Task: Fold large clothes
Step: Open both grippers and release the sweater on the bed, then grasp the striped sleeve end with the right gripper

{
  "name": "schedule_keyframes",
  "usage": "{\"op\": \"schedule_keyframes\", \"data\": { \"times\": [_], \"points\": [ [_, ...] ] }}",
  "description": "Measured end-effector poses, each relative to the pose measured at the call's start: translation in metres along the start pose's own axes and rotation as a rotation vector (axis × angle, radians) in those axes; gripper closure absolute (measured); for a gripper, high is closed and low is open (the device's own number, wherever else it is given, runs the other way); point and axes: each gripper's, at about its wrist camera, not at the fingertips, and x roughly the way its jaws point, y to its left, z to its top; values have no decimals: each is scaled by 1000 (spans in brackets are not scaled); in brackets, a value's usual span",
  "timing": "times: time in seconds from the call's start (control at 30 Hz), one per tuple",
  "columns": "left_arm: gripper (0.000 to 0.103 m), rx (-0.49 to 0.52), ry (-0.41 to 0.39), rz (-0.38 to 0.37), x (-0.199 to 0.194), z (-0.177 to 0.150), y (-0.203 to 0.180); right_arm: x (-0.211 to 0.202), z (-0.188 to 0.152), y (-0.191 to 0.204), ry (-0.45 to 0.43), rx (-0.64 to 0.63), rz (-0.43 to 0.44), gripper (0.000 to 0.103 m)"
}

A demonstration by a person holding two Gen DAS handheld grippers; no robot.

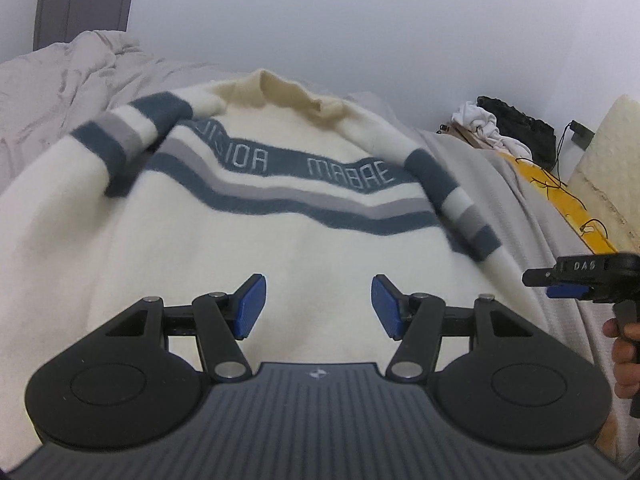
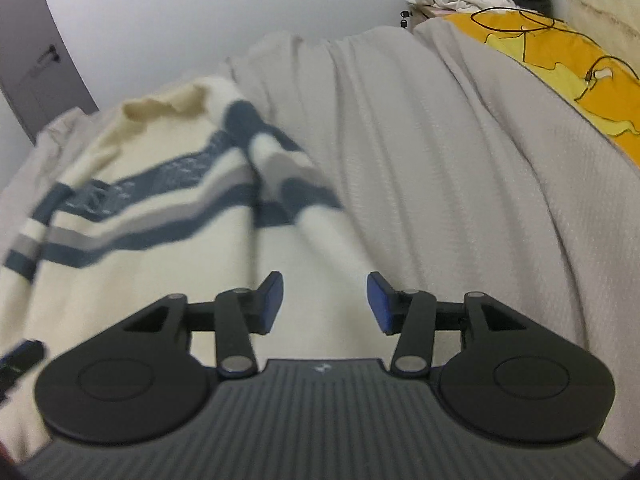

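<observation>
A fluffy cream knitted sweater with blue and grey stripes (image 1: 260, 232) lies spread flat on a pale grey bed cover (image 2: 460, 168), both striped sleeves folded in across its chest. The left gripper (image 1: 318, 306) hovers over the sweater's lower body, its blue pads apart and empty. To the right, the right gripper (image 2: 325, 302) hangs by the sweater's edge, jaws likewise parted, holding nothing.

Materials, surface finish

Sweater (image 1: 248, 248): fuzzy brushed knit, cream, matt, blue-grey stripes. Bedcover (image 2: 460, 184): grey cloth, fine woven texture, matt, creased. Left gripper (image 1: 318, 306): matt black plastic arms, ribbed dark housing, textured blue pads (image 1: 252, 304), dull metal pivot pins. Right gripper (image 2: 325, 304): same build. Yellow fabric (image 2: 560, 52): smooth. Door (image 1: 84, 0): smooth grey, matt.
</observation>
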Motion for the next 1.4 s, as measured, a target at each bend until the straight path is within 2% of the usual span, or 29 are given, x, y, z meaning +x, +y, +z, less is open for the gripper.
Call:
{"op": "schedule_keyframes", "data": {
  "times": [0.03, 0.07, 0.3, 0.37, 0.47, 0.5, 0.6, 0.67, 0.77, 0.8, 0.87, 0.97, 1.07, 1.13, 1.3, 1.4],
  "points": [
    [39, 0, -2, -1, 4, 1, 1, 6, 0, -2, 4, -27, -16, 32],
    [39, -2, -3, -4, 7, 2, 1, 10, 1, -2, 5, -49, -29, 31],
    [39, -42, 5, -40, 30, 6, 4, 41, -4, -13, 46, -174, -69, 34],
    [39, -42, 4, -45, 33, 8, 6, 43, -6, -12, 35, -205, -46, 41],
    [39, -37, 2, -30, 37, 8, 7, 45, -5, -15, 37, -186, -11, 60],
    [39, -40, 1, -24, 37, 7, 8, 47, -5, -14, 46, -178, 2, 72],
    [39, -64, -4, -11, 37, 6, 14, 50, -6, -9, 64, -194, -5, 91],
    [39, -83, -19, -10, 32, 6, 18, 45, -3, -8, 29, -186, -24, 93],
    [39, -103, -41, -14, 24, 7, 23, 29, 10, -17, -34, -85, -16, 94],
    [39, -107, -48, -12, 21, 7, 24, 22, 18, -19, -58, -70, -17, 94],
    [39, -107, -53, -8, 18, 6, 27, 15, 33, -18, -107, -121, -59, 94],
    [39, -107, -51, 6, 16, 3, 32, 5, 70, -26, -160, -158, -120, 94],
    [39, -132, -46, 4, 19, 5, 39, -3, 121, -39, -214, -153, -166, 94],
    [39, -136, -46, -1, 23, 7, 43, -1, 160, -43, -252, -187, -234, 94],
    [39, -109, -45, 18, 38, 8, 47, 35, 234, -55, -255, -167, -298, 94],
    [39, -121, -22, 26, 55, 9, 55, 77, 256, -58, -222, -170, -345, 93]
  ]
}}
